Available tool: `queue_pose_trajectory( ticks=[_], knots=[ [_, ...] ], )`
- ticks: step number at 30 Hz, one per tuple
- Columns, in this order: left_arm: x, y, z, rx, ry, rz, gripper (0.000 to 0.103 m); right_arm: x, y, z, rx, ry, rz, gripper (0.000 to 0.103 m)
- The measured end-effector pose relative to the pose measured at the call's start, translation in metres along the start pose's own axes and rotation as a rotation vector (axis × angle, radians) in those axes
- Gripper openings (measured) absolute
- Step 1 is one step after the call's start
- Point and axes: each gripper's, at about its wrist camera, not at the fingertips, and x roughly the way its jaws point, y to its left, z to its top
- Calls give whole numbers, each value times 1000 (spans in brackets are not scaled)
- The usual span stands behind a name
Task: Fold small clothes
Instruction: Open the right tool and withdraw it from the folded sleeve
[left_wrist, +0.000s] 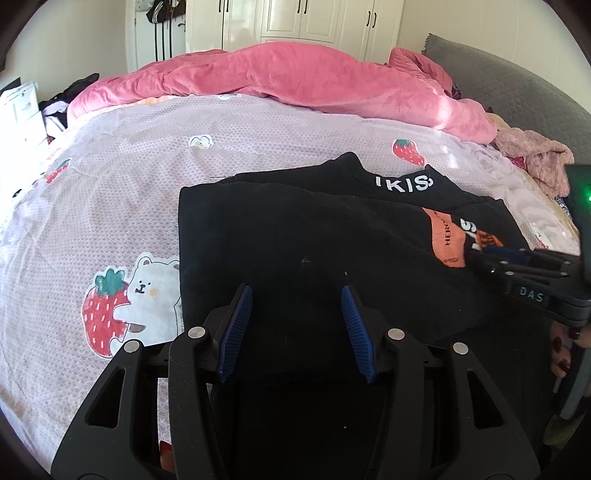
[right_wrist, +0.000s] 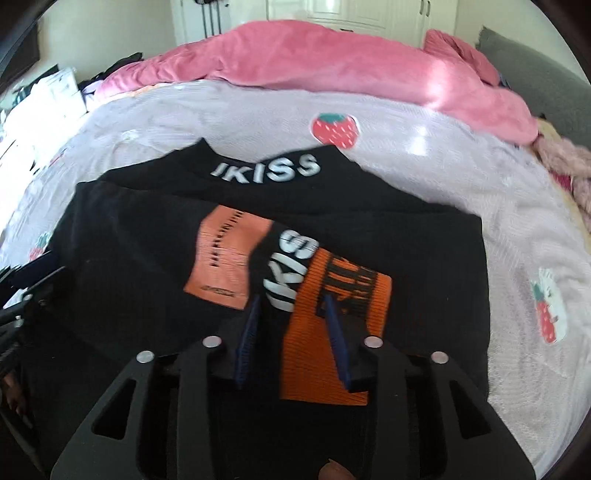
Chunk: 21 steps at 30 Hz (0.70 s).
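A black sweater lies partly folded on the lilac bed sheet. White letters mark its collar, and a sleeve with an orange cuff lies across its front. My left gripper hovers over the sweater's near left part, open, with nothing between its blue pads. My right gripper is over the orange cuff, open. The cuff lies under and between its fingers; this view is blurred. The left gripper's edge shows at the far left of the right wrist view.
A bunched pink duvet lies along the far side of the bed. A grey headboard and a fuzzy pink garment are on the right. White drawers and dark clothes stand past the left edge. White wardrobe doors are behind.
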Motion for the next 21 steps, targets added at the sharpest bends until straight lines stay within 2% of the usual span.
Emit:
queue_pose_trajectory(
  ticks=[5,12,18,21],
  knots=[
    [0,0,0,2,3,2,43,-4,0,-2,1,-14,1,36],
    [-6,-2,1,8,-2,-1,48,-30,-4,-7,56,-70,66,41],
    [-17,-5,0,36,-8,19,62,-48,4,-19,47,-90,120,48],
    [-21,-6,-2,54,-5,34,70,-50,10,-24,24,-86,119,53]
  ],
)
